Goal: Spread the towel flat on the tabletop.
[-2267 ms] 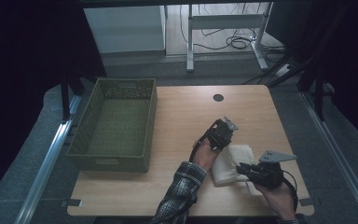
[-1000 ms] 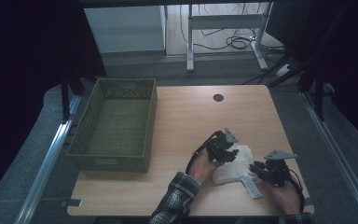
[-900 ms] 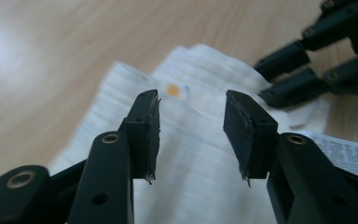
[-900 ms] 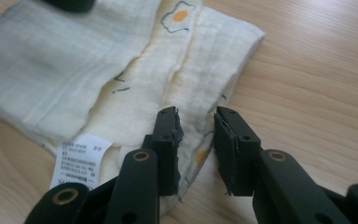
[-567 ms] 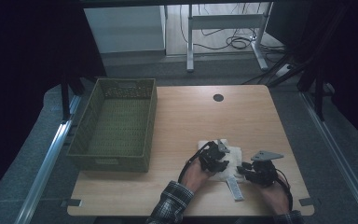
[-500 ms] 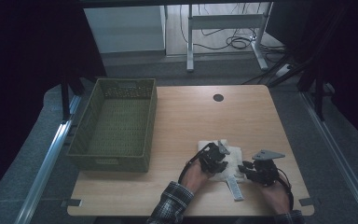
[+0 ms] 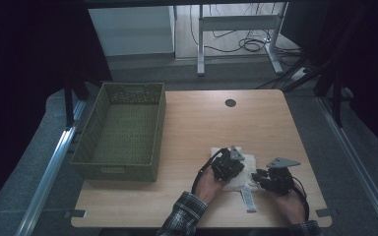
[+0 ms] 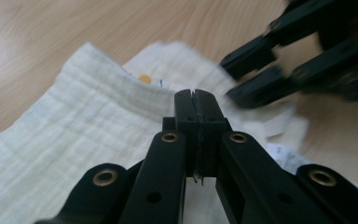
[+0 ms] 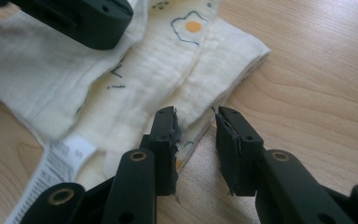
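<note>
On cloth (image 7: 236, 172) | left fingers (image 8: 196, 100) just clenched together | right fingers (image 9: 196, 125) parted, astride cloth edge

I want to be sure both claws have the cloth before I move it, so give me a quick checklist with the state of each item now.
1. Left claw closed: ok, its jaws have just been closing and now meet.
2. Left claw pinching the folded white cloth: cannot tell, no fabric shows between the tips.
3. Right claw gripping: not ok, jaws apart with the cloth's edge between them.
4. Care label free of both claws: ok.
5. Green basket ready to receive: ok, nothing in it.
</note>
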`<state>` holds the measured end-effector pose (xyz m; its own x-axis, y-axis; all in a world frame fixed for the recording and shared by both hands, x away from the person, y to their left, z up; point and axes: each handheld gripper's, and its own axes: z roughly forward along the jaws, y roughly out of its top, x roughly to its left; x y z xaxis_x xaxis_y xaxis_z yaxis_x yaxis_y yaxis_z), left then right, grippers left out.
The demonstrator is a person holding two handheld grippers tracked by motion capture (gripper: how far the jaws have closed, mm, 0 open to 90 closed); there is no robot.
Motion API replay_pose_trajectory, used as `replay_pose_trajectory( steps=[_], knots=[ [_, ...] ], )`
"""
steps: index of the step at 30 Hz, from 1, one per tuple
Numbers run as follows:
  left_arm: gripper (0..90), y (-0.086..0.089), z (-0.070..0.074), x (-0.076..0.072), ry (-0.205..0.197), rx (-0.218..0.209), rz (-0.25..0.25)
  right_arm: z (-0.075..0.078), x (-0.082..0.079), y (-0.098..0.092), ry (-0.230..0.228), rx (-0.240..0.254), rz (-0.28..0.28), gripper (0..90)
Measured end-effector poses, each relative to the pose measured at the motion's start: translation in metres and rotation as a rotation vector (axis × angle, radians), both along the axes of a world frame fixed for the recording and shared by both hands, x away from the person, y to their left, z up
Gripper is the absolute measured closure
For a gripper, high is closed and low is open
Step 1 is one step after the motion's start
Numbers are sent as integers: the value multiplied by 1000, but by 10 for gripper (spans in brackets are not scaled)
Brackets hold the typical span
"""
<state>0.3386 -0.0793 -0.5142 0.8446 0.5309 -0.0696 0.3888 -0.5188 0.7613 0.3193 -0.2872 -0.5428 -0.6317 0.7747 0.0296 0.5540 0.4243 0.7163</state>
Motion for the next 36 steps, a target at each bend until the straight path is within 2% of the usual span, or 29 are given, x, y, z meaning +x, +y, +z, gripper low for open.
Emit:
replay_pose_trajectory(
  steps=[3, 5, 7, 9, 13, 16, 18, 19, 20, 21, 23, 24, 26, 29, 32, 36],
  knots=[
    [899, -7, 5, -3, -11, -33, -17, 0, 0, 0, 0, 1, 0, 680],
    [899, -11, 6, -3, -17, -35, -32, 0, 0, 0, -1, 1, 1, 681],
    [899, -12, 6, -4, -15, -86, -44, 0, 0, -1, -2, 1, 2, 680],
    [899, -12, 6, -4, -1, -113, -64, 0, 0, -1, -1, 4, 4, 680],
    [895, -12, -6, 0, 20, -55, -57, 1, 1, -3, 5, 3, 7, 661],
    [890, -13, -15, 0, 30, -20, -55, 6, -1, -11, -11, 14, -22, 652],
    [880, -17, -20, 1, 37, 24, -59, 7, -1, -17, -10, 17, -37, 647],
    [867, -20, -22, 0, 27, 49, -64, 8, -1, -18, -10, 15, -42, 643],
    [833, -21, -23, -1, 16, 70, -70, 8, -1, -20, -11, 15, -49, 637],
    [781, -22, -22, -2, 9, 67, -69, 9, -1, -21, -11, 22, -51, 623],
    [656, -20, -14, -5, -11, 36, -55, 11, -3, -23, -21, 26, -55, 604],
    [620, -17, -9, -6, -24, 21, -47, 12, -3, -25, -25, 27, -59, 592],
    [518, -7, 2, -8, -67, 23, -23, 13, -5, -29, -29, 29, -68, 553],
    [390, 16, 10, -10, -92, 5, 51, 13, -8, -37, -35, 26, -90, 504],
    [309, 45, 8, -11, -75, -20, 128, 11, -12, -45, -39, 34, -111, 465],
    [251, 77, -4, -15, -44, -39, 209, 12, -17, -48, -42, 39, -117, 455]
  ],
)
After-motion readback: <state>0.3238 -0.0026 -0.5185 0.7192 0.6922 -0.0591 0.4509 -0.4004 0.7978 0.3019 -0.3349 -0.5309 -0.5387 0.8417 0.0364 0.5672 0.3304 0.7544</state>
